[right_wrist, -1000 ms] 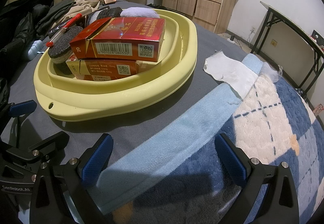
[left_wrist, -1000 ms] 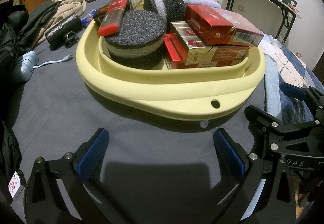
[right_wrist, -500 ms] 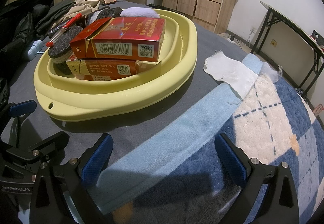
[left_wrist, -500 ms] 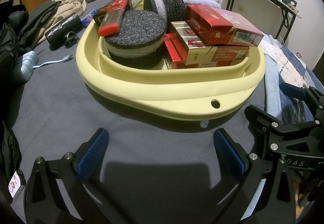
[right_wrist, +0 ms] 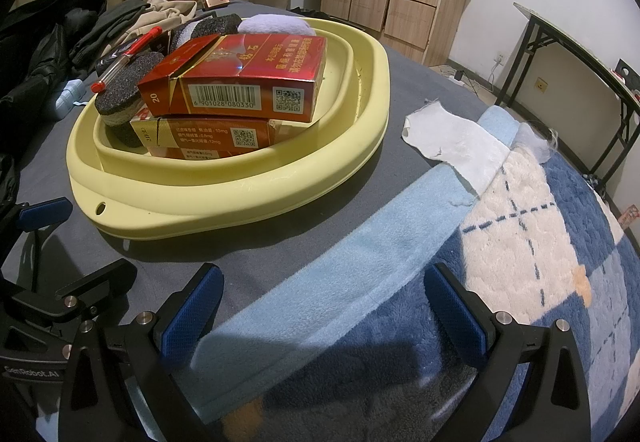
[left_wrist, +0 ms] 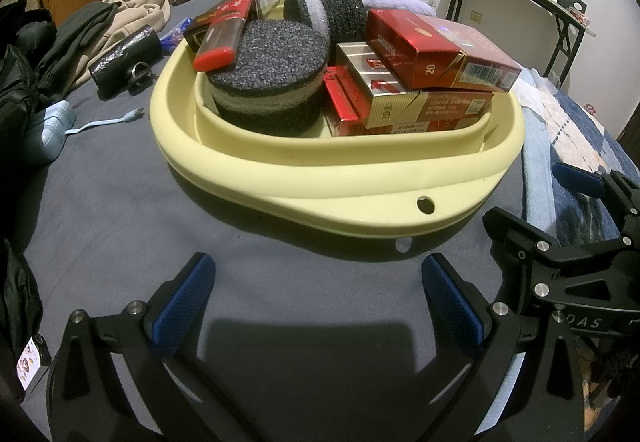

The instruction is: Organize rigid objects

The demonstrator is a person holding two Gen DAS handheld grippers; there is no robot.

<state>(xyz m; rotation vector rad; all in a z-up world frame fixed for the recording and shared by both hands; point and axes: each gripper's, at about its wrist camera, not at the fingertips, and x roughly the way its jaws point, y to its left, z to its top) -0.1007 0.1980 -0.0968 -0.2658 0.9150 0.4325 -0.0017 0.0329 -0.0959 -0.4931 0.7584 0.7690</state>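
Nothing has moved since the earlier frame: left gripper (left_wrist: 316, 294) and right gripper (right_wrist: 324, 302) stay released, holding nothing. At 12 o'clock the yellow basin (left_wrist: 360, 178) on the bed holds cigarette boxes (left_wrist: 436, 50), sponges (left_wrist: 272, 70). Organizing seems finished; next probably withdraw.

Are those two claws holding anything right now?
No. The left gripper and right gripper are both open and empty, short of the yellow basin.

a white cloth (right_wrist: 452, 140) lies on a blue checked blanket (right_wrist: 520, 242), clothes (left_wrist: 80, 38) heaped nearby.
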